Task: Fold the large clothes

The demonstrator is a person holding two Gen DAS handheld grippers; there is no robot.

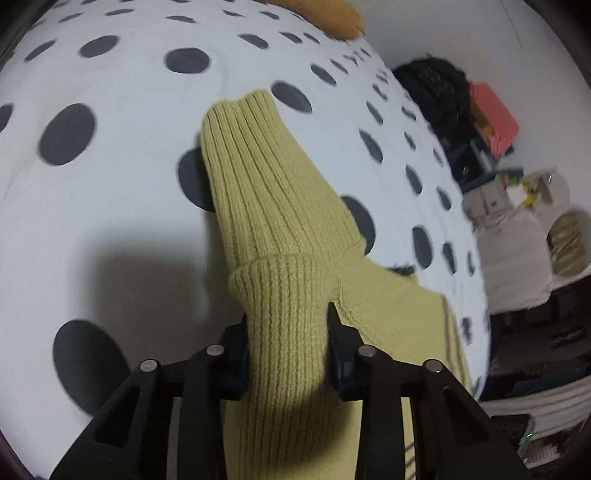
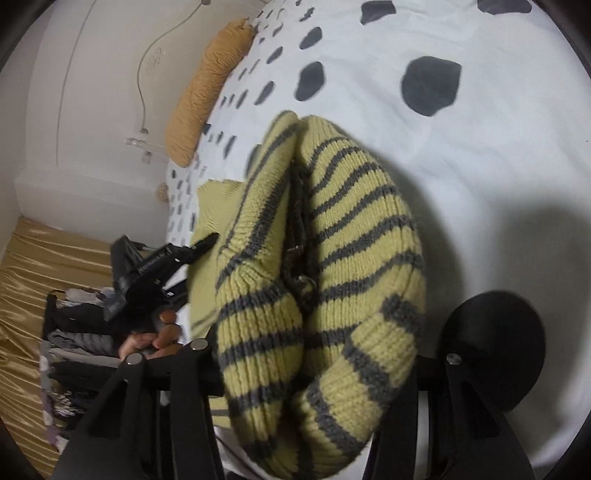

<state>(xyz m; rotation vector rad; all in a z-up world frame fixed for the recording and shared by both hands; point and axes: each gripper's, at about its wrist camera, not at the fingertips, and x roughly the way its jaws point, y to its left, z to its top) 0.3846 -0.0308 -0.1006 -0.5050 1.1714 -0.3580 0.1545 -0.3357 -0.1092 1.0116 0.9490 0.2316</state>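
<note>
Left wrist view: left gripper (image 1: 287,334) clenched on a bunched fold of the yellow-green ribbed sweater (image 1: 273,229), black fingers (image 1: 236,354) pressed against either side of the knit. Held the cloth lifted above the bed (image 1: 122,229), plain ribbed cuff hanging forward over the white, dark-spotted cover. Showed more of the same knit spread flat on the cover just beside and below the fingers, thin dark stripes at its edge. Caught a mustard pillow (image 1: 332,16) at the far end of the bed, with shelves of boxes (image 1: 495,122) off to the right against the wall.

Right wrist view: right gripper (image 2: 317,369) closed around a thick striped roll of the sweater (image 2: 332,258), fingertips hidden under the knit, so exact contact could not be told. Raised that roll over the spotted cover too. Showed the left gripper (image 2: 207,242) beside it at the left, pointed into the plain part of the garment, a bare hand (image 2: 155,339) behind it. Showed gold curtain fabric (image 2: 40,258) at far left.
</note>
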